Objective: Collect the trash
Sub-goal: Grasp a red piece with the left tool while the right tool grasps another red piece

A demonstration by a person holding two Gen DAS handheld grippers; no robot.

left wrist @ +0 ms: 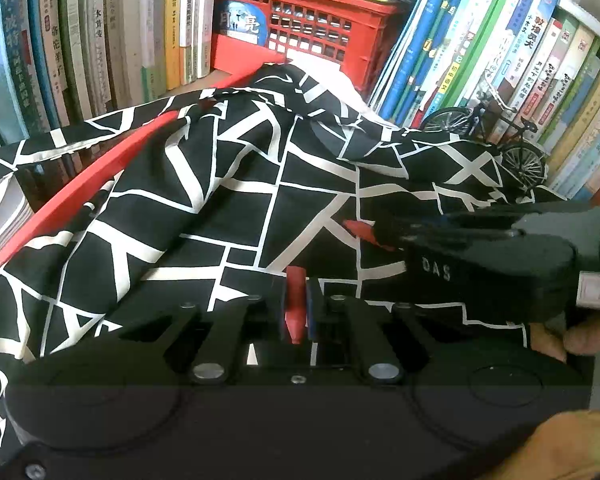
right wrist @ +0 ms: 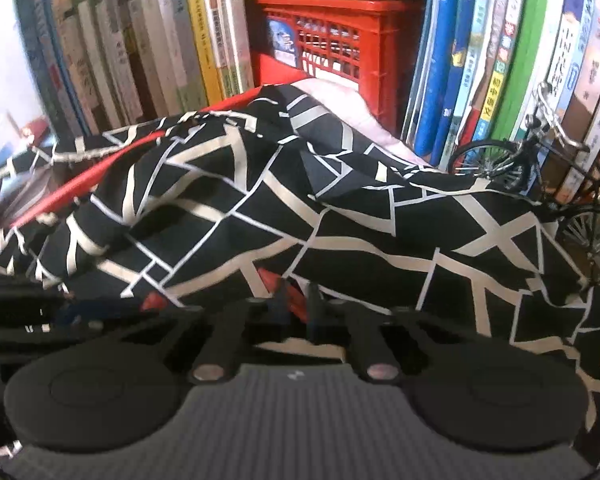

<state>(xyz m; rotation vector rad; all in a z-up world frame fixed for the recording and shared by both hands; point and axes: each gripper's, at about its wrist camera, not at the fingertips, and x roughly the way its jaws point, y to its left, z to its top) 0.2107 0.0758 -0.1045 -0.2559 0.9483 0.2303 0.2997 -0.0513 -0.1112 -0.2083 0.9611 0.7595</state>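
A black fabric with white crack-like lines (left wrist: 236, 200) (right wrist: 340, 220) lies heaped over a red flat piece (left wrist: 80, 196) in front of a bookshelf. My left gripper (left wrist: 298, 304) sits at the fabric's near edge, jaws pressed together on a fold, a red pad (left wrist: 296, 300) showing. My right gripper (right wrist: 294, 298) is likewise shut on the fabric's near edge. In the left wrist view the right gripper (left wrist: 374, 232) comes in from the right. In the right wrist view the left gripper (right wrist: 152, 302) shows at the left. What lies under the fabric is hidden.
A red plastic crate (left wrist: 320, 28) (right wrist: 340, 40) stands behind the fabric between rows of upright books (left wrist: 100, 40) (right wrist: 500, 60). A small model bicycle (left wrist: 500, 140) (right wrist: 548, 176) stands at the right, against the fabric. A person's fingers (left wrist: 580, 340) hold the right tool.
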